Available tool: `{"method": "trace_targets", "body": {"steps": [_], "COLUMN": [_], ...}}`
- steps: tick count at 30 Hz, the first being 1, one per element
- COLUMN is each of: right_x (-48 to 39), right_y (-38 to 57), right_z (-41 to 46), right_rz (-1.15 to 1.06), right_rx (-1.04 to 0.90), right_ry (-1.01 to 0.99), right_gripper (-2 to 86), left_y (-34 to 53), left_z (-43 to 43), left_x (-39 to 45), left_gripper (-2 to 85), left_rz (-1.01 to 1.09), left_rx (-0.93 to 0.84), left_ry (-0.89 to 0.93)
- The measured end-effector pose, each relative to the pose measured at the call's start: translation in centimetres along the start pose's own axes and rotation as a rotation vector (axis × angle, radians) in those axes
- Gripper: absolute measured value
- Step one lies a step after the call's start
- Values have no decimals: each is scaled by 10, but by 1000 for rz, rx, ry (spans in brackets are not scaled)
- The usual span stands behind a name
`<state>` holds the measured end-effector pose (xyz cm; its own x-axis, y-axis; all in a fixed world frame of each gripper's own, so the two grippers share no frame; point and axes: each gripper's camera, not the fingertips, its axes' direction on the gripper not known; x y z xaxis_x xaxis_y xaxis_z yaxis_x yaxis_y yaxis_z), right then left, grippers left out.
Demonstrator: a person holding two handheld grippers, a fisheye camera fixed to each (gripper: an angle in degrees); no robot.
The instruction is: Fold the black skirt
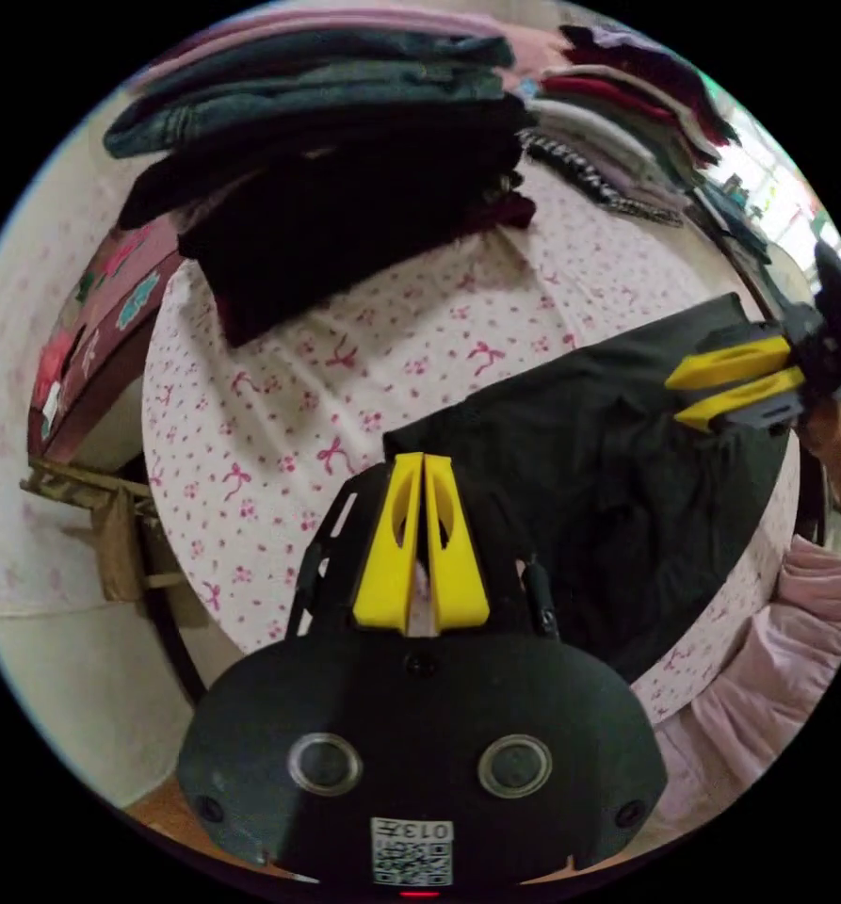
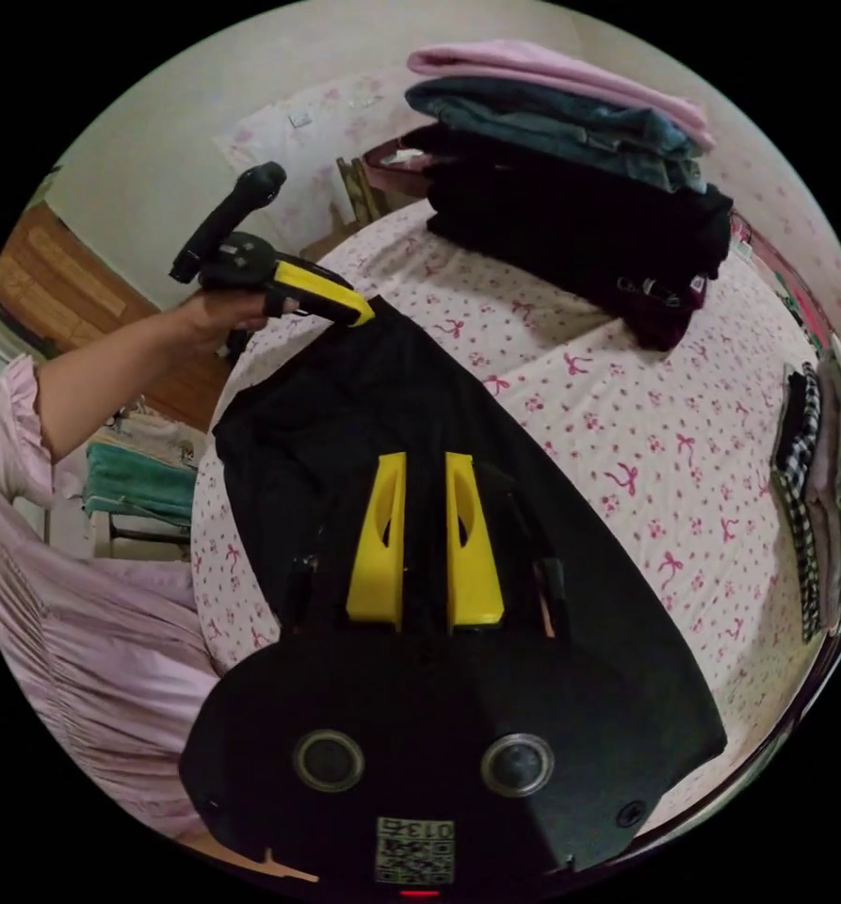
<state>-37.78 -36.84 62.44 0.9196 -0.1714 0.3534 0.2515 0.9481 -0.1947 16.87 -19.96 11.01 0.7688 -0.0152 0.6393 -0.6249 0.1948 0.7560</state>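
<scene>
- Black skirt (image 1: 580, 471) lies on the bed (image 1: 345, 377), spread mostly flat near the edge on my side. I hold one corner w/ each gripper.
- Left gripper (image 1: 424, 466): jaws pressed together at the skirt's corner/edge, almost no gap. Looks clamped on the fabric, though black on black hides the actual pinch.
- In the right gripper view, that left gripper (image 2: 362, 315) sits at the far corner of the skirt (image 2: 363, 424), tip on the cloth, corner a bit lifted there.
- Right gripper (image 2: 425, 461): jaws stand a little apart over the skirt; dark cloth fills the gap, so can't tell if it's biting or just resting. Seen from the left gripper view, the right gripper (image 1: 670, 394) is at the other corner, jaws nearly together, edge of fabric betw. them prob.
- Progress, my guess: early. Skirt looks like a wide slab w/ straight edges, maybe laid out only; can't tell if one fold is in already. Left to do: bring held edge over, halve, square it up, prob. add to a pile.
- Material: skirt is matte, thin, limp woven stuff, few soft wrinkles, flops easily, so corners need firm hold.
- Bed sheet (image 2: 627, 424): pale cotton-looking, small pink bow print, smooth w/ light creases.
- Stack of folded clothes (image 1: 326, 169) well apart at the back: dark, denim-blue, pink on top; thicker, blocky. Second pile (image 2: 825, 471) at the side, incl. a checked piece.
- My pink sleeve (image 2: 90, 603), gathered, soft, near the bed edge.
</scene>
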Motion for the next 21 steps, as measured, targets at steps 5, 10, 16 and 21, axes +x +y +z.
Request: {"method": "trace_targets", "body": {"steps": [5,10,16,21], "right_x": [4,0,-16,-8], "right_y": [-18,-27,-17,42], "right_z": [30,53,24,-20], "right_rz": [81,121,73,332], "right_rx": [-74,-105,38,248], "right_ry": [-2,20,17,58], "right_gripper": [78,36,8,6], "left_y": [31,29,18,21], "left_z": [-5,-11,43,55], "left_x": [-49,-25,12,-5], "left_gripper": [-2,-3,-3,-3], "left_rz": [-147,-2,196,151], "left_rx": [91,216,40,63], "left_ry": [25,209,209,254]}}
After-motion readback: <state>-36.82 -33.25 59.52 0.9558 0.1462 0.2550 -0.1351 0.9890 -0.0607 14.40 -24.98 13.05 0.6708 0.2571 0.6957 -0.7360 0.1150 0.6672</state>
